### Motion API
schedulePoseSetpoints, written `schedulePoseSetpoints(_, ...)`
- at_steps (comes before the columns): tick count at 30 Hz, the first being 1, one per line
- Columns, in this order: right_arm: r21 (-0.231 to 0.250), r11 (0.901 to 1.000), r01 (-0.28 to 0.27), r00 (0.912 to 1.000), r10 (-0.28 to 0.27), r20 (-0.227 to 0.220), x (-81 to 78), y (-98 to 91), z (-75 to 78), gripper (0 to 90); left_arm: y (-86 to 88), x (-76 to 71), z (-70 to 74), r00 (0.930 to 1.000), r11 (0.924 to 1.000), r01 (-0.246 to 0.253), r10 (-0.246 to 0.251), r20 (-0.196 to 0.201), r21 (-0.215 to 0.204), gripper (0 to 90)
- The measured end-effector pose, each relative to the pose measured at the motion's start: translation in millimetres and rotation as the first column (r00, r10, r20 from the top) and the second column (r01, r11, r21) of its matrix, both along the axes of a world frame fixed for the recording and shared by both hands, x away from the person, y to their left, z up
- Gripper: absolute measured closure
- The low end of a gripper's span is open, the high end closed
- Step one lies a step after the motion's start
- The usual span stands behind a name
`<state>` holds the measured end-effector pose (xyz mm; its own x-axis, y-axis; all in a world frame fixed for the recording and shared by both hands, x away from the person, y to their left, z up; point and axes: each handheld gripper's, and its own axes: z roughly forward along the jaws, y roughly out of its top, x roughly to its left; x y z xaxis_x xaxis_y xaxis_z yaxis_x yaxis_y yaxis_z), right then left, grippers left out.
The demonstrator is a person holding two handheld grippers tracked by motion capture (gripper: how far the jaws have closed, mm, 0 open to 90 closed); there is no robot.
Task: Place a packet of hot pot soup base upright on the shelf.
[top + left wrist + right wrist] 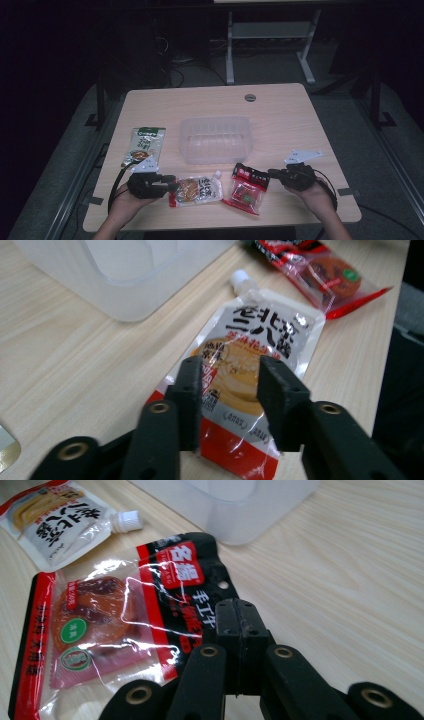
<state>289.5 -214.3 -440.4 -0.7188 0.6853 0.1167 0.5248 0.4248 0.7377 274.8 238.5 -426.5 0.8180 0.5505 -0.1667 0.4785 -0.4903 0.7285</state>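
Note:
A white spouted sauce pouch (pixel 197 190) (pixel 260 335) lies flat near the table's front edge. My left gripper (pixel 172 182) (pixel 232 385) hovers over its lower end, jaws apart and not pressing on it. To the right lies a red and black snack packet (pixel 246 192) (pixel 110 620). My right gripper (pixel 272 173) (pixel 242 615) has its jaws closed together at the right edge of that packet's black header, pinching it. The sauce pouch (pixel 55 520) lies beyond the packet in the right gripper view.
An empty clear plastic container (pixel 216 139) (pixel 125 270) (pixel 235 505) stands at the middle of the wooden table (pixel 280 115), just behind both packets. A green food pouch (pixel 145 145) lies at the left. A round cable hole (pixel 250 97) sits near the far edge.

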Motion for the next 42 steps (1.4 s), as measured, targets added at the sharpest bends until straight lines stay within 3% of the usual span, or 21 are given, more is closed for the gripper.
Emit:
schedulePoseSetpoints(11, -0.048, 0.9975, -0.051, 0.9986, 0.051, -0.013, 30.4, 27.2, -6.5, 89.6, -0.7, 0.8, -4.7, 0.9998, 0.9997, 0.013, -0.013, 0.015, 0.021, 40.3)
schedulePoseSetpoints(17, -0.072, 0.9944, -0.077, 0.9969, 0.075, -0.026, 41.5, 39.4, -11.0, 89.6, -0.1, 0.7, -8.5, 0.9999, 0.9995, 0.015, -0.015, 0.008, 0.029, 38.3)
schedulePoseSetpoints(23, -0.112, 0.9893, -0.093, 0.9951, 0.089, -0.043, 42.4, 47.0, -18.0, 89.6, 0.2, 2.2, -10.1, 0.9999, 0.9994, 0.015, -0.015, 0.008, 0.030, 36.8)
schedulePoseSetpoints(42, -0.147, 0.9852, -0.089, 0.9951, 0.082, -0.054, 45.1, 50.9, -22.9, 89.6, 3.2, 1.7, -10.6, 1.0000, 0.9994, 0.006, -0.006, 0.007, 0.034, 36.5)
